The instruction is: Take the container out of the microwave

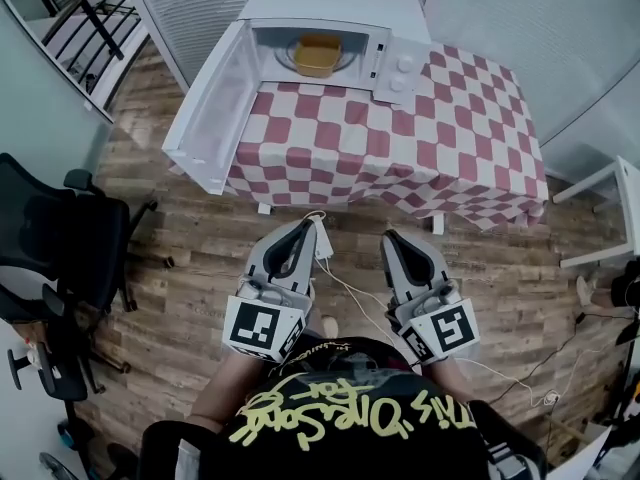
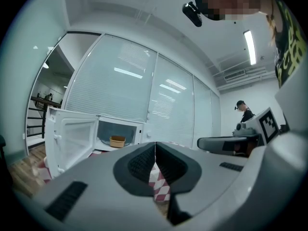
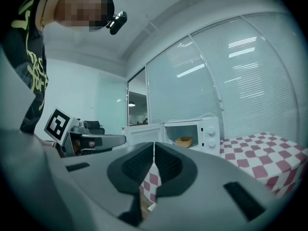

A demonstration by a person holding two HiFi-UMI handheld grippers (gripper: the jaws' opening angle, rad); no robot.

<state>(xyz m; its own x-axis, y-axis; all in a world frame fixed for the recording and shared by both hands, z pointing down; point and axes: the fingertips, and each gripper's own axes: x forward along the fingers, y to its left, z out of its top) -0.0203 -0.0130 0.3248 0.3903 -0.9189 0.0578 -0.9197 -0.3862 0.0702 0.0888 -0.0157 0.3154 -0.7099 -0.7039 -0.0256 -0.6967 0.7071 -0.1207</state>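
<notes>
Container (image 1: pixel 318 55), a yellow tub, sat inside the microwave (image 1: pixel 401 65), on the floor of its cavity, with nothing touching it. The microwave's door (image 1: pixel 213 105) hung wide open to the left of the cavity. The microwave stood at the back of a table covered in a red and white checked cloth (image 1: pixel 430 138).

Only the head view showed how both grippers stood to the microwave. The left gripper (image 1: pixel 303 230) and the right gripper (image 1: pixel 396 239) were side by side over the wood floor (image 1: pixel 200 228). Both were in front of the microwave, short of the table's near edge and well apart from the tub. That view alone also showed a black office chair (image 1: pixel 60 238), well off to the microwave's left, and a white cable (image 1: pixel 350 288) on the floor between the grippers.

The two gripper views settled the jaws: each pair was pressed together at the tips, with nothing between them. The left gripper view caught the inner face of the open door and the tub beyond it. It alone showed a person in a cap (image 2: pixel 244 113), far to the microwave's right. The right gripper view instead showed the microwave's two dials (image 3: pixel 210 134) just right of the cavity.
</notes>
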